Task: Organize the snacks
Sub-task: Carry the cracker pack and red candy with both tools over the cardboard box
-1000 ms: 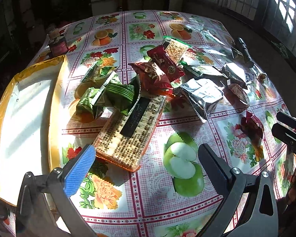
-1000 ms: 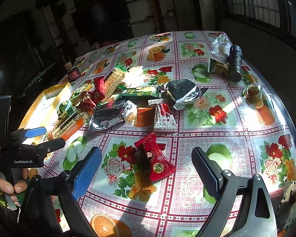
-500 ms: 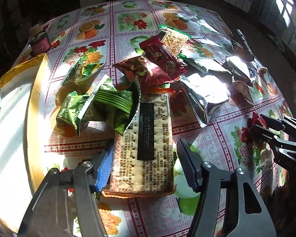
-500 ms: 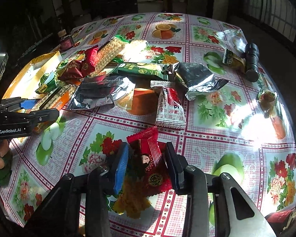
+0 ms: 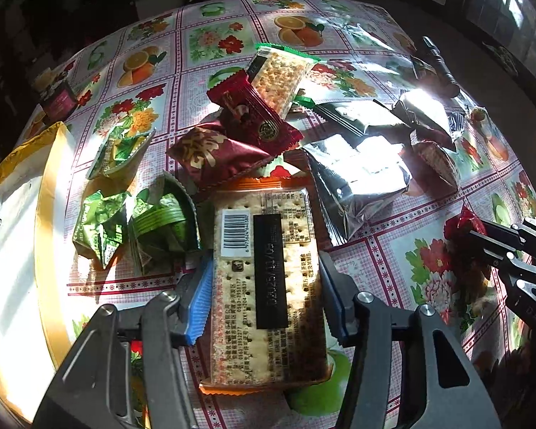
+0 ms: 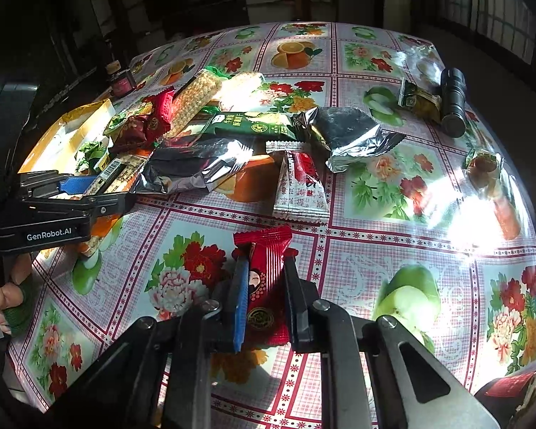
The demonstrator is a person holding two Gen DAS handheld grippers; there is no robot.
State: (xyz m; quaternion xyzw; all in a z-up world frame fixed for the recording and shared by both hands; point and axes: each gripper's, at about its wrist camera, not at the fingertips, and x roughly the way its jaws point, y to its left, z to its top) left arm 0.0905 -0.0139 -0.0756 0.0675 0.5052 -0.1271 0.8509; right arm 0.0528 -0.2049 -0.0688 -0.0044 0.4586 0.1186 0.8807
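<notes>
the left tongs [image 5: 264,296] have just been closing and now their pads press on both long sides of a flat cracker packet [image 5: 268,286], which lies on the worktop [image 5: 393,250] with its barcode side up. just left of this packet are crumpled green wrappers [image 5: 135,228], and further left stands a shallow box with a gold rim [image 5: 50,214]. beyond the packet lie a dark red packet [image 5: 218,153] and a silver foil bag [image 5: 361,175]. the right tongs [image 6: 264,304] are closed tight on a small red snack packet [image 6: 264,279], which rests on the flowered cloth of the worktop near its front edge. behind it lies a white and red sachet [image 6: 300,186], and a black flashlight [image 6: 453,100] is far to the right. a hand [image 6: 3,293] holds the handle of the left tongs.
</notes>
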